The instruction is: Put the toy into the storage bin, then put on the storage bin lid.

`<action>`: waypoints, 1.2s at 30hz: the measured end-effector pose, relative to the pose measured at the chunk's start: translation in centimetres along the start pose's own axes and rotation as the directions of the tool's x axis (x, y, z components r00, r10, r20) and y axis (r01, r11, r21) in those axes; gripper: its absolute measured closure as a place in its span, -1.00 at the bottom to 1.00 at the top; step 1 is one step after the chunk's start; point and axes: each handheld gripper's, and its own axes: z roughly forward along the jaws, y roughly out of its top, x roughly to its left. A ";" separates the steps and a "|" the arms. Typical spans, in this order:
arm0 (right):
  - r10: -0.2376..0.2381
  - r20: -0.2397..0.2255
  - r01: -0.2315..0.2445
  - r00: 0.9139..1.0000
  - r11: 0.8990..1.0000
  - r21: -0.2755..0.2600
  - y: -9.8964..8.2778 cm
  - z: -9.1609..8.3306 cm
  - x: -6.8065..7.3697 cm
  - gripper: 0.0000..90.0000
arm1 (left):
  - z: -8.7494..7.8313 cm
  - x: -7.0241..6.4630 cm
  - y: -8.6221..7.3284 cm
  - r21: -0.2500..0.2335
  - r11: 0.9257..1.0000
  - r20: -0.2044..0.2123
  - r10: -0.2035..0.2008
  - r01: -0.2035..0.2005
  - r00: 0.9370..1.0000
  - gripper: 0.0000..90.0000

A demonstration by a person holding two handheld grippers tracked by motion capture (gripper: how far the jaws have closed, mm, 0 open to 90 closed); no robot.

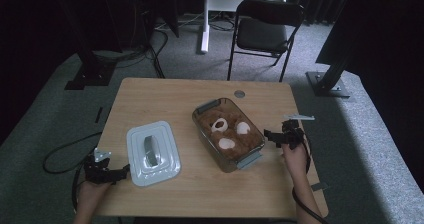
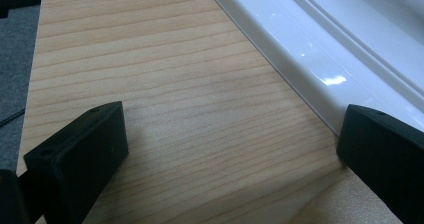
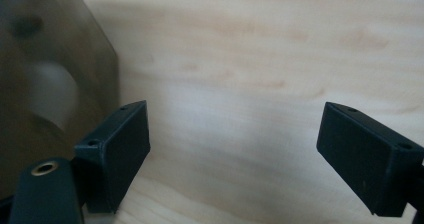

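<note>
A dim, dark-curtained room with grey carpet and a black folding chair (image 1: 267, 29) holds a light wooden table (image 1: 200, 194), and everything that matters lies on it. The landmark is the clear rectangular glass baking dish with grey end handles (image 1: 202, 134), set at a slant near the table's middle and filled with brown material on which three white pieces rest. To the left of the dish, apart from it, the white rectangular plastic lid with a grey centre handle (image 1: 152, 153) lies flat on the wood.

The left gripper (image 1: 125, 171) sits at the lid's near-left corner, farther from the dish than the lid itself. In the left gripper view its jaws stand wide apart with nothing between them but wood, one jaw just at the lid's white rim (image 2: 310, 59). The right gripper (image 1: 267, 135) hovers just off the dish's right side, jaws likewise spread and empty; in the right gripper view the dish's glass wall (image 3: 75, 54) stands just beyond one jaw.

The step in hand looks like the approach to picking up the lid so as to cover the dish. The next move probably calls for the left jaws to straddle the lid's rim and close firmly, since the edge is thin and glossy, while the right gripper steadies the dish.
</note>
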 end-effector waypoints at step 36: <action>-0.012 -0.296 0.033 0.955 0.997 0.067 -4.4 1.8 3.8 -0.70 | -1.7 -3.9 4.1 -0.036 0.999 0.090 0.021 -0.017 0.996 -0.99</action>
